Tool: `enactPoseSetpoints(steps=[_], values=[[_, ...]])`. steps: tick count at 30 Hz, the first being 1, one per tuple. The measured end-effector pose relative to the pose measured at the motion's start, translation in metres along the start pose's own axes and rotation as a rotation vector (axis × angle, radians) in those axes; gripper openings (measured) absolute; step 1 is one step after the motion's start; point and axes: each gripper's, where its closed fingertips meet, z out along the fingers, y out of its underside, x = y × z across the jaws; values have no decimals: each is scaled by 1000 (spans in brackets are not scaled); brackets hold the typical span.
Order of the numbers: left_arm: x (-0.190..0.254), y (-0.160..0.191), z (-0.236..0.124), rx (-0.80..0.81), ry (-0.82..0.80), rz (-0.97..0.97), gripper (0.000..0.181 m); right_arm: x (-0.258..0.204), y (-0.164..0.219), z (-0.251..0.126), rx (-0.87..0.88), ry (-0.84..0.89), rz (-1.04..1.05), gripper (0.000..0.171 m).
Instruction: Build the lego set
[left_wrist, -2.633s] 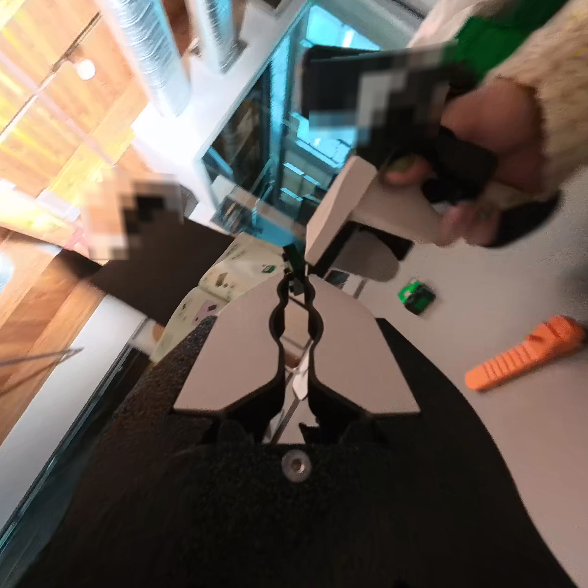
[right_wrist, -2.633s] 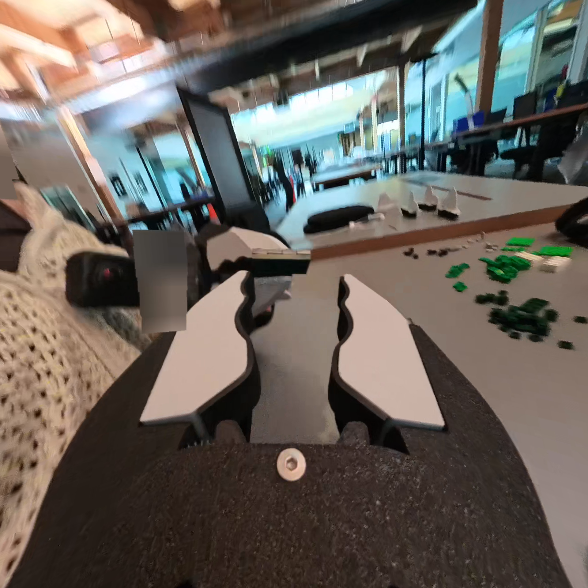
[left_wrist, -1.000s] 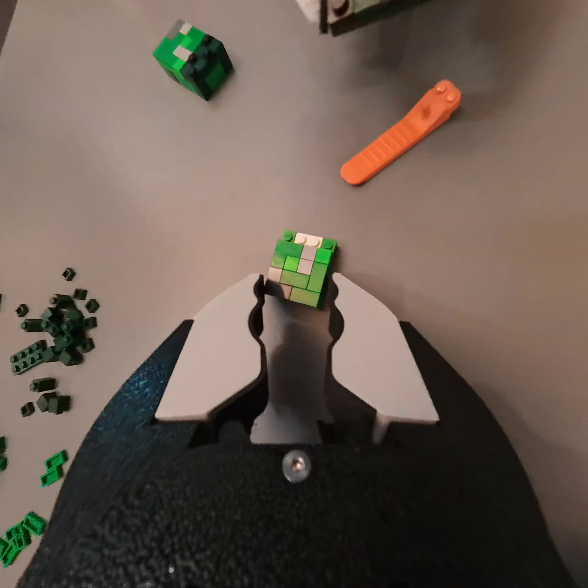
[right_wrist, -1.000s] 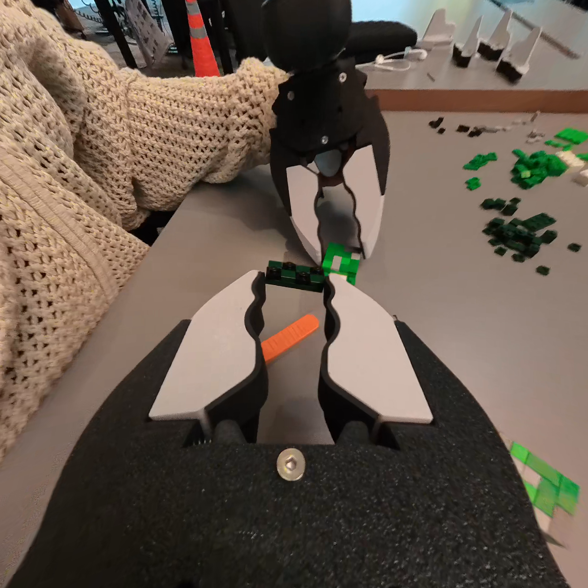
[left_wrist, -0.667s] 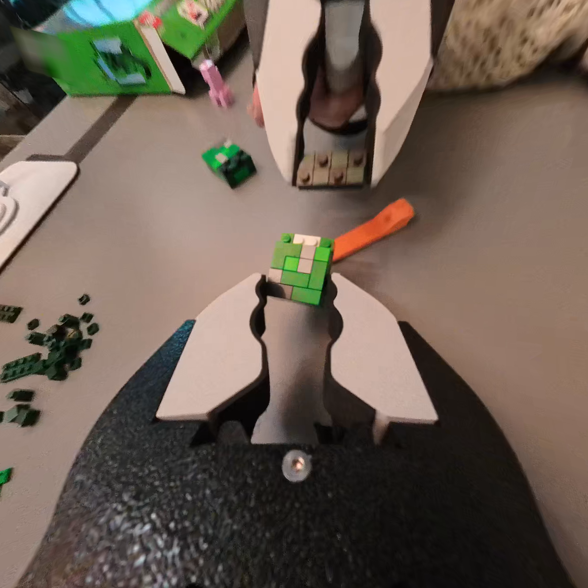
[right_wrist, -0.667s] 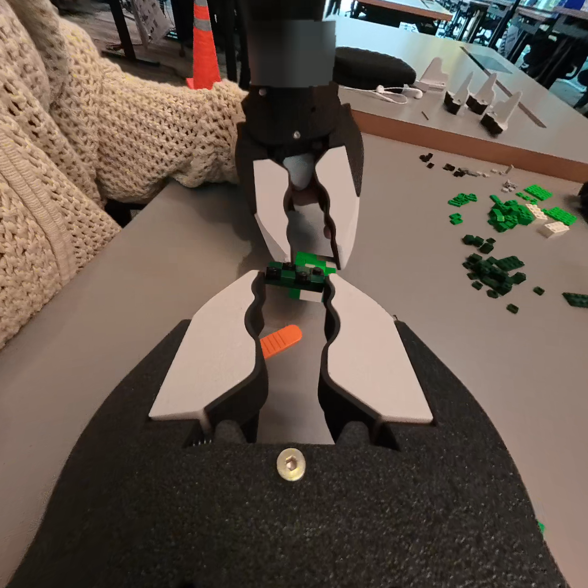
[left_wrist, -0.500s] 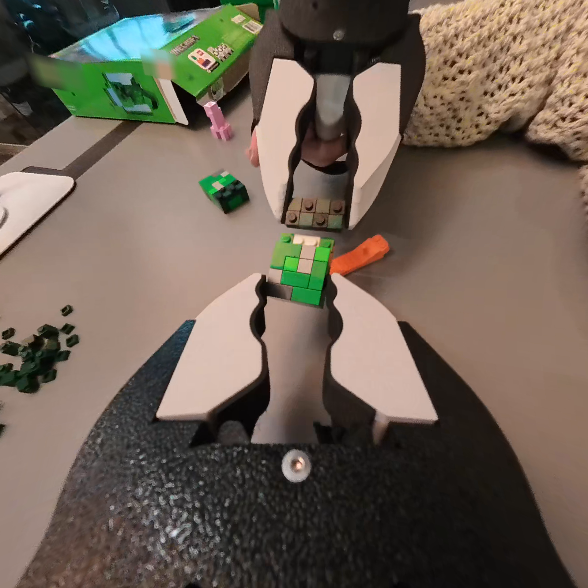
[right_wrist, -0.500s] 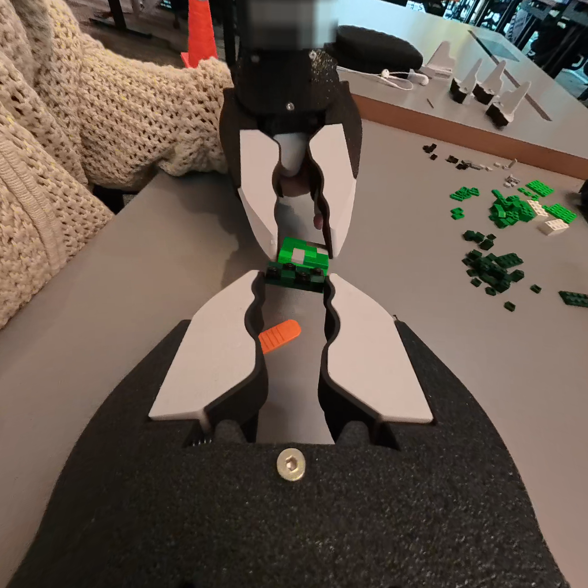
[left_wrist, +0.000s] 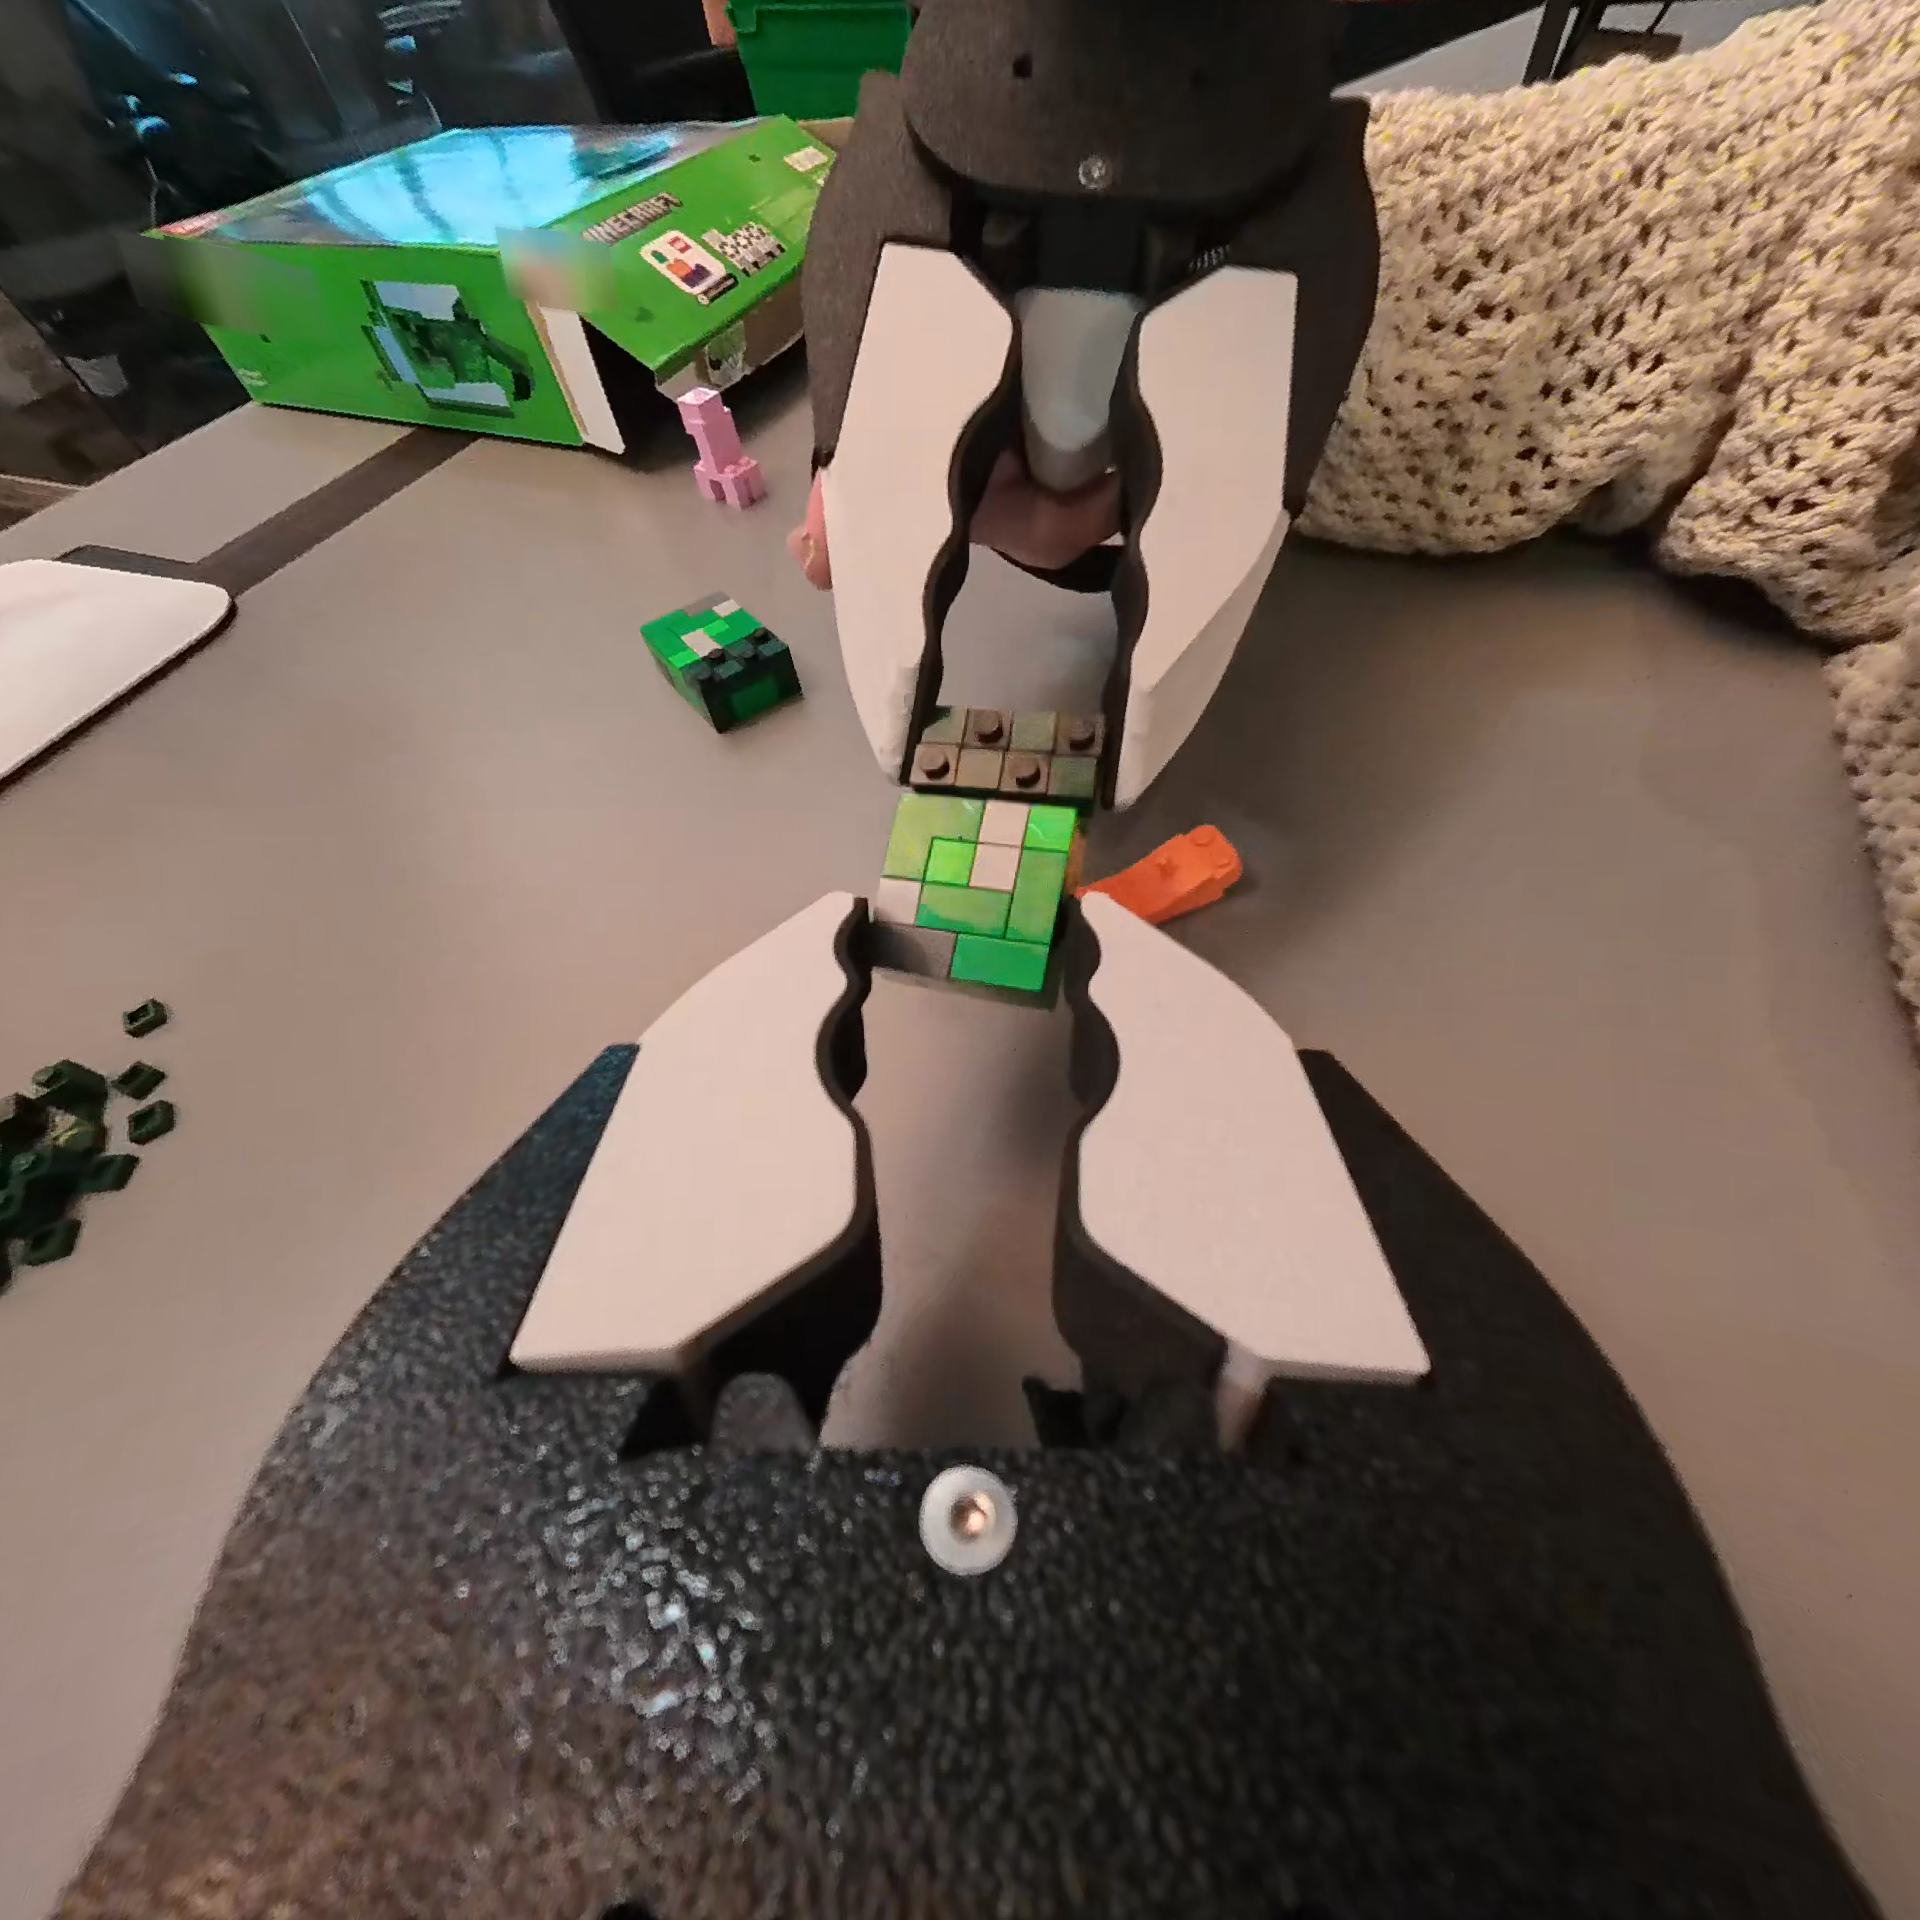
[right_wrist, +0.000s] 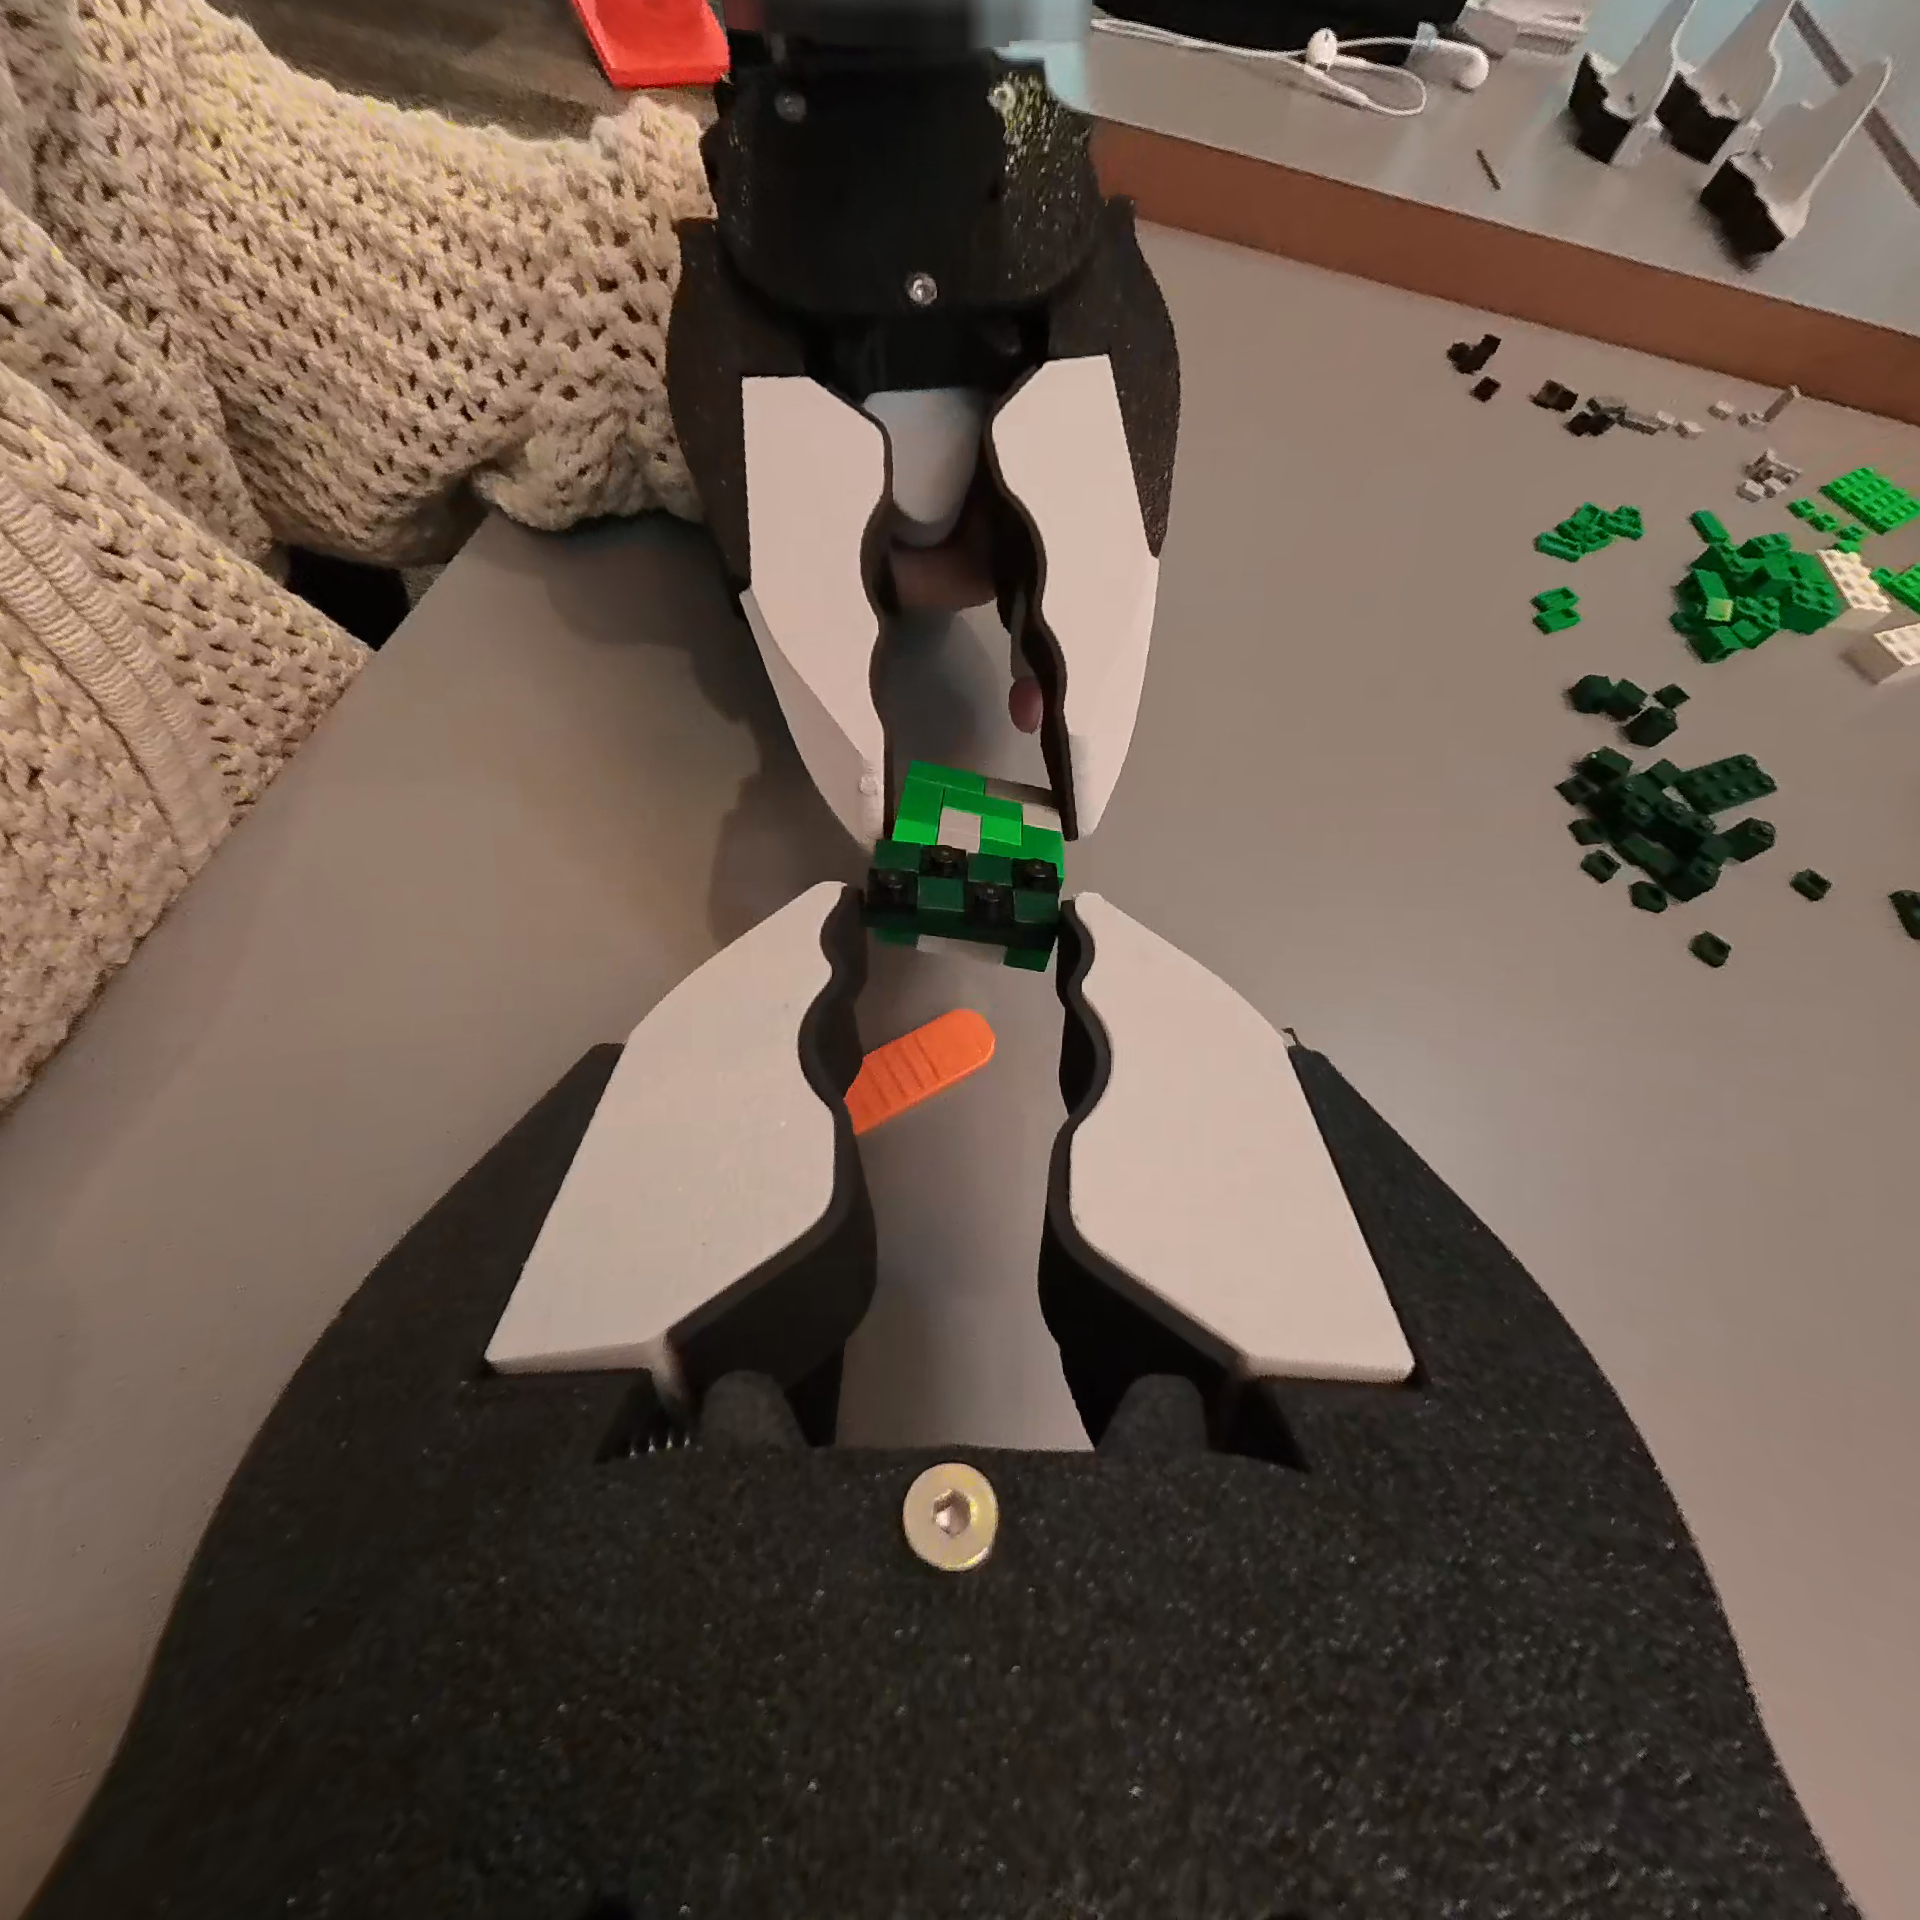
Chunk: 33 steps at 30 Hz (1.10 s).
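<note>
The green block (left_wrist: 975, 902) sits pinched in the left gripper (left_wrist: 966, 925), held above the bench (left_wrist: 436, 852), smooth face toward its camera. Facing it tip to tip, the right gripper (right_wrist: 961, 914) clamps a dark studded plate (right_wrist: 966, 891) flat against the block's end, likely so the two press together squarely. Both sets of fingers are closed on their pieces. Whether the studs have seated is hidden at the joint. An orange pry tool (right_wrist: 920, 1070) lies below, partly covered; loose green pieces (right_wrist: 1662, 821) wait well apart.
</note>
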Motion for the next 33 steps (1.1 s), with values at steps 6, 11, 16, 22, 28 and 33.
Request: enactPoseSetpoints(steps=[6,11,16,22,28,33], values=[[-2,-3,-1,21,-16,-12,36,4,4,-1,-50,31,13,35],[-2,-1,1,4,-32,-1,36,4,7,-1,-90,50,7,35],[-3,3,5,-37,-57,21,36,5,12,-2,-145,67,-5,35],[2,7,11,-69,-83,12,36,0,19,-4,-213,56,-16,35],[19,10,12,-101,-78,-5,36,-14,20,-6,-238,7,11,35],[21,0,10,-42,-105,-39,36,-17,11,-11,-251,-25,4,35]])
